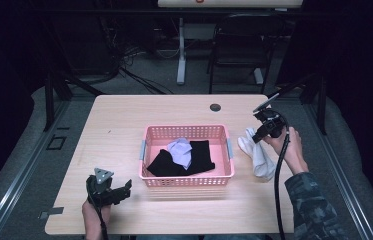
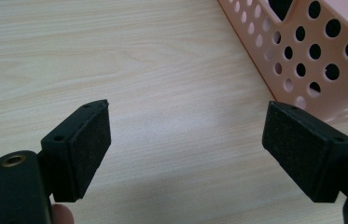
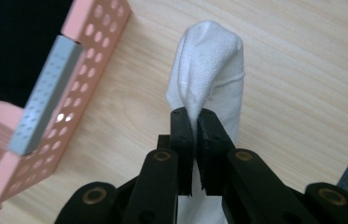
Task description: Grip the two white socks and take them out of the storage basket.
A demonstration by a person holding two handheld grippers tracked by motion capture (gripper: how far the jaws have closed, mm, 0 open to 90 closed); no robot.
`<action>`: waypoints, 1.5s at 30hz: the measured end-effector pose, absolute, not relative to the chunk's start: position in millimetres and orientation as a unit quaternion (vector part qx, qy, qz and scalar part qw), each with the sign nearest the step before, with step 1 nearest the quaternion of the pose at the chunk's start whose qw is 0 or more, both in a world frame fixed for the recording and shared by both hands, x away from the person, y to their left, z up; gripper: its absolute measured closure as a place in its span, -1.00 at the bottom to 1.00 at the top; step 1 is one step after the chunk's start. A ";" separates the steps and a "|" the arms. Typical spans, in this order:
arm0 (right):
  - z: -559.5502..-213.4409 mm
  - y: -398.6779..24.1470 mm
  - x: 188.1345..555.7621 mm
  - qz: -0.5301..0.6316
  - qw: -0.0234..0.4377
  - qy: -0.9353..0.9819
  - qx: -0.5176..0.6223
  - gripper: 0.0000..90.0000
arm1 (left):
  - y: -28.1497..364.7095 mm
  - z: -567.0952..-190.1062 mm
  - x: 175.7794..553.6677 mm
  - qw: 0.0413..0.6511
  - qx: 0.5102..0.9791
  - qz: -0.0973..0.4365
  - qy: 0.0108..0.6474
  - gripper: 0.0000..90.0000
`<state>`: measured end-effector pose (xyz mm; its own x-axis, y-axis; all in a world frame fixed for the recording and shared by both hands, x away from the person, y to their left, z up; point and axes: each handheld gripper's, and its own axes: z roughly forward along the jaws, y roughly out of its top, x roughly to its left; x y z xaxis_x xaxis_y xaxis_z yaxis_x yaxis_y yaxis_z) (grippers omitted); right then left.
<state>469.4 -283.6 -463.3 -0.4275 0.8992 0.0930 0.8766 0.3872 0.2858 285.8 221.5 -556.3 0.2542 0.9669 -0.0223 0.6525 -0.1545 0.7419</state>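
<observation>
Bench (image 1: 124,115): pale wood grain, bare apart from the basket and the sock. Dark room behind it, with a chair, cables and a table leg on grey floor.

Basket (image 1: 186,131): pink, perforated, grey handles at both short ends, mid-bench. Dark clothes and one pale lilac piece lay inside.

Sock (image 1: 258,155): white, on the bench just right of the basket, apart from it. Its long axis ran near-to-far, slightly slanted; the near end lay flat, the far end was lifted.

Right hand-held gripper (image 1: 260,135): clamped on the sock's far end. In the right gripper view the pads (image 3: 182,140) pinched a fold of cloth, the sock (image 3: 209,70) bunching up beyond them, the basket wall close on the left.

Left hand-held gripper (image 1: 124,190): jaws wide apart, nothing between them, low over the bench at the basket's near-left corner, well away from the sock.

Judgement: the right hand was the working one; the basket lay to its left, so any transfer would run leftward over the rim.
</observation>
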 end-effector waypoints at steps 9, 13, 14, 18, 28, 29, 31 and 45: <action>-483.0 -282.1 474.5 0.146 0.034 0.827 0.541 0.54 | 222.0 -555.8 285.4 0.328 0.720 0.241 0.562 -0.65; -470.9 -283.9 468.5 0.154 0.041 0.831 0.533 0.14 | 221.9 -555.9 285.5 0.330 0.721 0.240 0.560 -0.65; -468.8 -283.7 466.5 0.159 0.041 0.830 0.533 0.06 | 221.4 -555.9 285.5 0.332 0.720 0.240 0.560 -0.65; -454.6 -284.8 452.2 0.180 0.039 0.834 0.519 -0.29 | 221.4 -555.7 285.4 0.332 0.720 0.241 0.560 -0.65; -437.3 -285.0 410.7 0.200 0.057 0.845 0.492 -0.70 | 221.2 -555.1 285.0 0.335 0.720 0.242 0.557 -0.65; -437.4 -285.4 407.8 0.200 0.058 0.846 0.491 -0.71 | 221.2 -555.2 285.0 0.335 0.720 0.242 0.557 -0.65; -438.8 -286.9 400.3 0.203 0.066 0.845 0.490 -0.74 | 221.2 -555.1 285.0 0.334 0.722 0.242 0.556 -0.65; -475.4 -305.9 354.1 0.232 0.095 0.831 0.497 -0.96 | 220.1 -555.4 285.0 0.332 0.721 0.243 0.557 -0.65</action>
<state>354.1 -305.9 -475.4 -0.4884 0.8696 0.0722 0.7815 0.3990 0.4797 285.0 220.1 -555.4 0.2617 0.9650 -0.0193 0.6417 -0.1590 0.7503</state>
